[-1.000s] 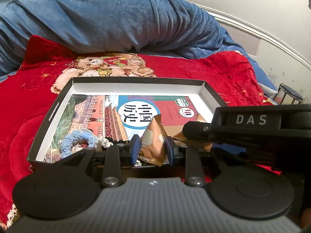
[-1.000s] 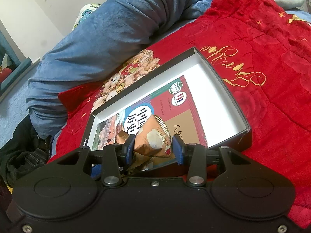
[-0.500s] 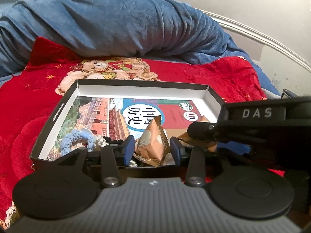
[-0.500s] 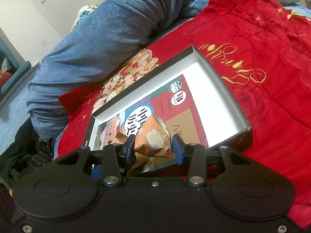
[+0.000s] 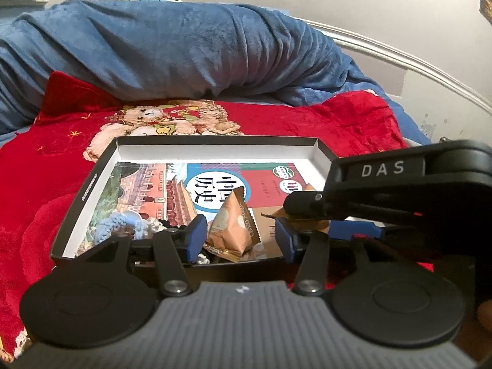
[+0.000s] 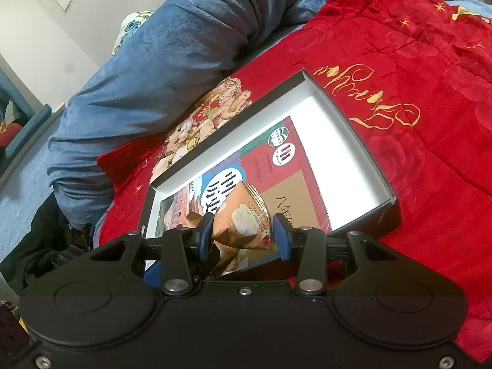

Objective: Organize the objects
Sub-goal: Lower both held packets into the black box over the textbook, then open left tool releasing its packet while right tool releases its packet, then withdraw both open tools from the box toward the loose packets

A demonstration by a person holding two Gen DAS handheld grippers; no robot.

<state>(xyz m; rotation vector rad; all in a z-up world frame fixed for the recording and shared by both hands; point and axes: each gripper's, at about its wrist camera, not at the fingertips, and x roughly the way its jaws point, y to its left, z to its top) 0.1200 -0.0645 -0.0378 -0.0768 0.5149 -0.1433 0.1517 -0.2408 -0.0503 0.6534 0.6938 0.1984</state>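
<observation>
- Left claw (image 5: 238, 236) spread wide, jaws just been opening, pads clear of the snack packet (image 5: 235, 230) between them; packet let go.
- Right claw (image 6: 243, 230) closed around that same packet (image 6: 246, 218), one pad tight on its edge, the other at most grazing it; counted as a grip, not a firm one.
- Packet down low at the box's near end, apparently resting on the book (image 5: 215, 184), over the near wall of the box (image 5: 215, 141).
- Beside it in the box: a blue knitted thing (image 5: 118, 226) at the near left corner, something dark and beaded just next to that, too small to name.
- Book flat on the box floor, bare white floor on its right side in the right view.
- Box on the red blanket (image 5: 338, 123) of the bed, blue duvet (image 5: 184, 46) bunched behind.
- Progress, by the look of it: several things already boxed, packet nearly placed.
- Left to do: right claw to release, then withdraw; nothing loose visible on the blanket, though much of the bed out of frame.
</observation>
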